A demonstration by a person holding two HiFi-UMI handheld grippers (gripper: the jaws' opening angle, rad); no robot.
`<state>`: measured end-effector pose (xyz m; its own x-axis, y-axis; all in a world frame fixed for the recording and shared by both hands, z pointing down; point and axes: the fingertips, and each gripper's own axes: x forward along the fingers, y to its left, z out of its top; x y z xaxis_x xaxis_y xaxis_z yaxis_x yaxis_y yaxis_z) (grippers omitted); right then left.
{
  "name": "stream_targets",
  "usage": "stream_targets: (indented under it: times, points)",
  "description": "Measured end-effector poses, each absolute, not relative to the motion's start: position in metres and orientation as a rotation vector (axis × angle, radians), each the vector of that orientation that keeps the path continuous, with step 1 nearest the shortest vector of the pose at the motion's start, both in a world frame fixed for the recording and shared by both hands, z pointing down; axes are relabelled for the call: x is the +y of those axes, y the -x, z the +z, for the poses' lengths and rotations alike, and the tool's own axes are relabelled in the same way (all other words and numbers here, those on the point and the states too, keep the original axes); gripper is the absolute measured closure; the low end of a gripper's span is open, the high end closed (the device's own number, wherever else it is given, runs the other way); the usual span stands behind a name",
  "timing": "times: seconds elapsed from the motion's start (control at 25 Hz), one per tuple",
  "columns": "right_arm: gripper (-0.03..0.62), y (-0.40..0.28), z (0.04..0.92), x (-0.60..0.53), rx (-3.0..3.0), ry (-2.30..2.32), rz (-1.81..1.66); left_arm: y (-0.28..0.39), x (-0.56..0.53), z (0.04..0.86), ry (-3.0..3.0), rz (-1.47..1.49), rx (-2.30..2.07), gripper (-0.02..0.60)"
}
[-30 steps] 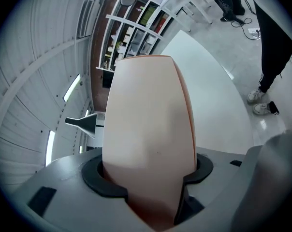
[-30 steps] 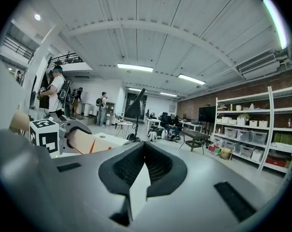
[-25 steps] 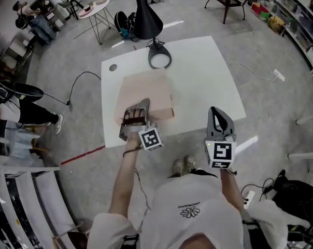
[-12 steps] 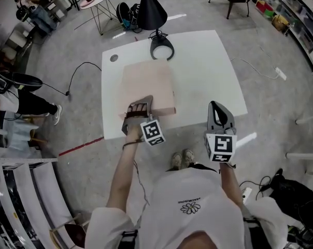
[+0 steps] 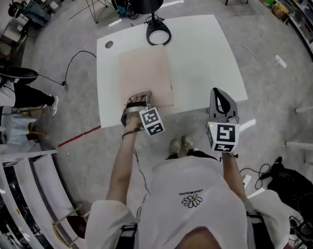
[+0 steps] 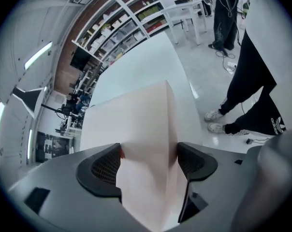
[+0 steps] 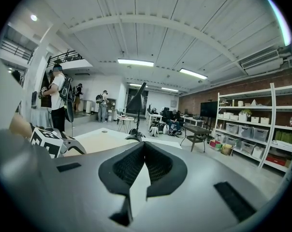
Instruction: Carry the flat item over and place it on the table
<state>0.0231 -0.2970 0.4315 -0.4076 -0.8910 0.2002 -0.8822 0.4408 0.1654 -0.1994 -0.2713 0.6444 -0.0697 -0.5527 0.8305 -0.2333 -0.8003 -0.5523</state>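
- Between the fingers of the left gripper (image 6: 148, 161) sits the near edge of the flat item (image 6: 136, 120), a pale beige board.
- These fingers are opening and stand spread wide, one on each side of the board. Whether either pad touches the board cannot be confirmed.
- Ahead of the left fingers, the flat item lies flat on the white surface (image 5: 208, 56). Its near edge is close to the surface's near edge, and the rest runs away from the fingers.
- Beyond the item's far end, well ahead of the left fingers, a black lamp (image 5: 157, 34) stands on the surface. Its round base is just beside the board's far corner.
- To the right of the left fingers, well apart from the item, the right gripper (image 5: 217, 95) is held near the surface's near edge.
- Its fingers are pressed together with nothing between them.
- Behind each pair of fingers sits a marker cube (image 5: 152, 122).
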Motion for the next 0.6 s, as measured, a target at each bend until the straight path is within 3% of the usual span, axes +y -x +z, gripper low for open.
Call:
stream_targets:
  times: [0.6]
  points:
    - [0.583,-0.0319,0.4403,-0.2909,-2.425,-1.529,-0.041,0.1919,-0.2677,0.6444,2.166,-2.023,0.747,0.222]
